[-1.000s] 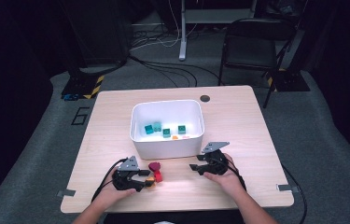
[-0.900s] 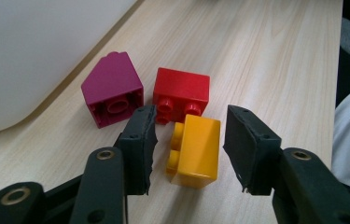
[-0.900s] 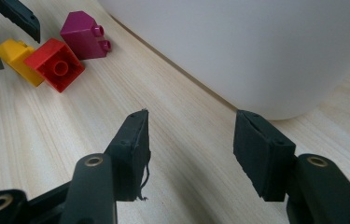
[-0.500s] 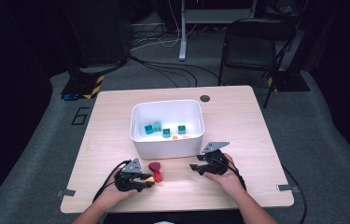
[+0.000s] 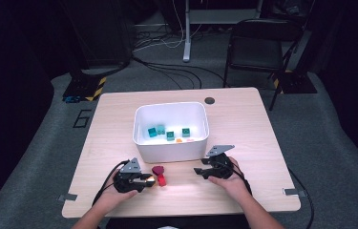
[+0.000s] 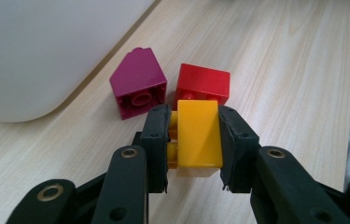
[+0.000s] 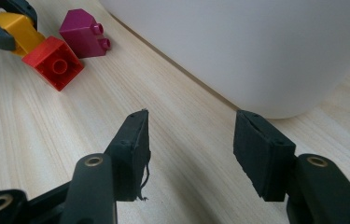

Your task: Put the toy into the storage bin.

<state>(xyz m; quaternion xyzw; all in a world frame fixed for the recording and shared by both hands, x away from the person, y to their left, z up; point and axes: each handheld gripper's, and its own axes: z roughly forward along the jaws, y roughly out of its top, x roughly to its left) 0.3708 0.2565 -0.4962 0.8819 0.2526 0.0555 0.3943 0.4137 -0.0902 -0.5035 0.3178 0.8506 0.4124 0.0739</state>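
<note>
Grasp step: left gripper [image 6: 193, 140] fingers have just closed, pinching yellow brick [image 6: 199, 133] on near tabletop [image 5: 243, 138], touching red brick [image 6: 204, 84]. Right gripper [image 7: 191, 154] fingers spread, idle. Next, judged: lift clear, carry to white bin [image 5: 171, 149]

One sign can be read: a large "6" [image 5: 82, 118] marked on the grey floor [image 5: 38, 157], just off the desk's [image 5: 243, 119] far left corner. The bricks, the bin and the tongs carry no legible text or brand.
</note>
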